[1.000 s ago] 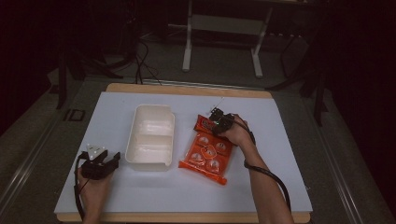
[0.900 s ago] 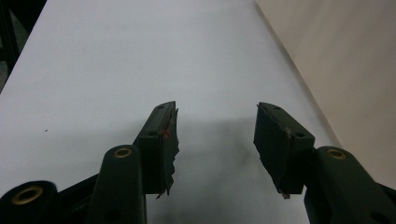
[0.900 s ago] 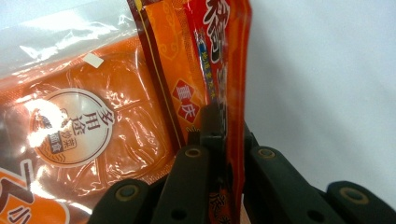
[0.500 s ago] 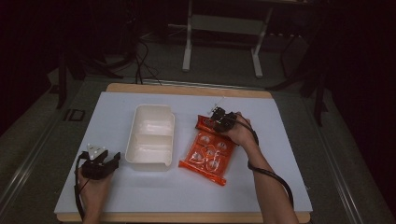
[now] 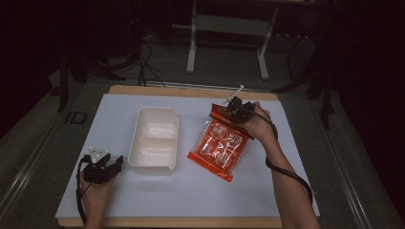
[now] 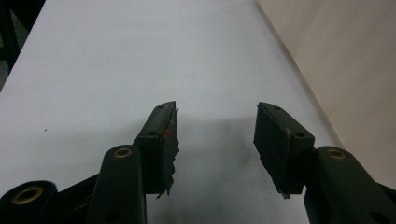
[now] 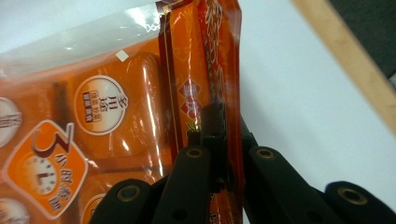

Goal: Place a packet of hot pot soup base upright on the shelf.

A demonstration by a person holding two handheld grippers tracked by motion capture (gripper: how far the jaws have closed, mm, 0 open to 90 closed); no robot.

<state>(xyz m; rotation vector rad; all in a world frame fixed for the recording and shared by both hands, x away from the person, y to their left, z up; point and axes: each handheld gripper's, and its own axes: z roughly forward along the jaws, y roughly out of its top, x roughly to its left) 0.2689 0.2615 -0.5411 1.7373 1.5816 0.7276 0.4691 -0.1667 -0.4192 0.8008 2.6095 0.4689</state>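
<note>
An orange food packet (image 5: 218, 146) with clear windows hangs tilted, its top edge raised off the white table and its lower end resting on it. My right gripper (image 5: 232, 109) is shut on that top edge; in the right gripper view the jaws pinch the orange sealed strip (image 7: 219, 116). A white two-compartment tray (image 5: 155, 138) lies empty just left of the packet. My left gripper (image 5: 111, 163) rests near the table's front left, beside the tray's near corner. Its jaws stand open with nothing between them, and bare table lies between its fingertips (image 6: 215, 126).
The white table top (image 5: 143, 200) sits on a wooden board whose edge shows at the back (image 5: 157, 89). Dark floor, cables and a metal stand (image 5: 228, 33) lie beyond the table. A cable trails from my right wrist (image 5: 286, 174).
My right gripper has risen with the packet's top edge, lifting that end off the table and tilting the packet. The left gripper has stayed where it was.
</note>
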